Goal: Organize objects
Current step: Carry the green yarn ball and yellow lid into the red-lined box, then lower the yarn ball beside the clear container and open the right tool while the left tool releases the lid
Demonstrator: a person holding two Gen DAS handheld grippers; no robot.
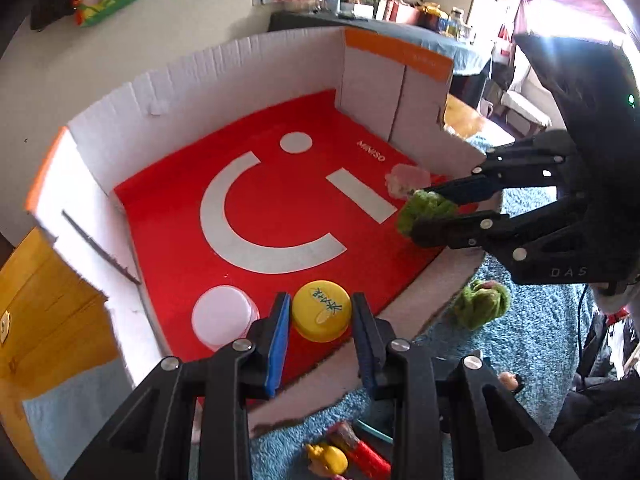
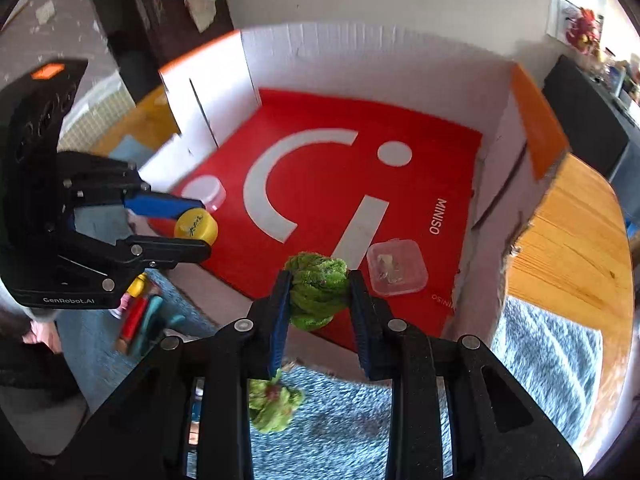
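Right wrist view: hand-held gripper [image 2: 320, 292] angled downward, green ball [image 2: 318, 288] pinched.

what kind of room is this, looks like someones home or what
Most likely a lived-in room at home: a shaggy blue rug on the floor, a shelf crowded with toys and knick-knacks, and a wooden table beside the cardboard box being filled.

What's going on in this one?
A person is loading a white cardboard box with a red floor using two handheld grippers. The left gripper holds a round yellow plastic cap; the right gripper holds a fuzzy green ball. A white round lid and clear square container lie inside.
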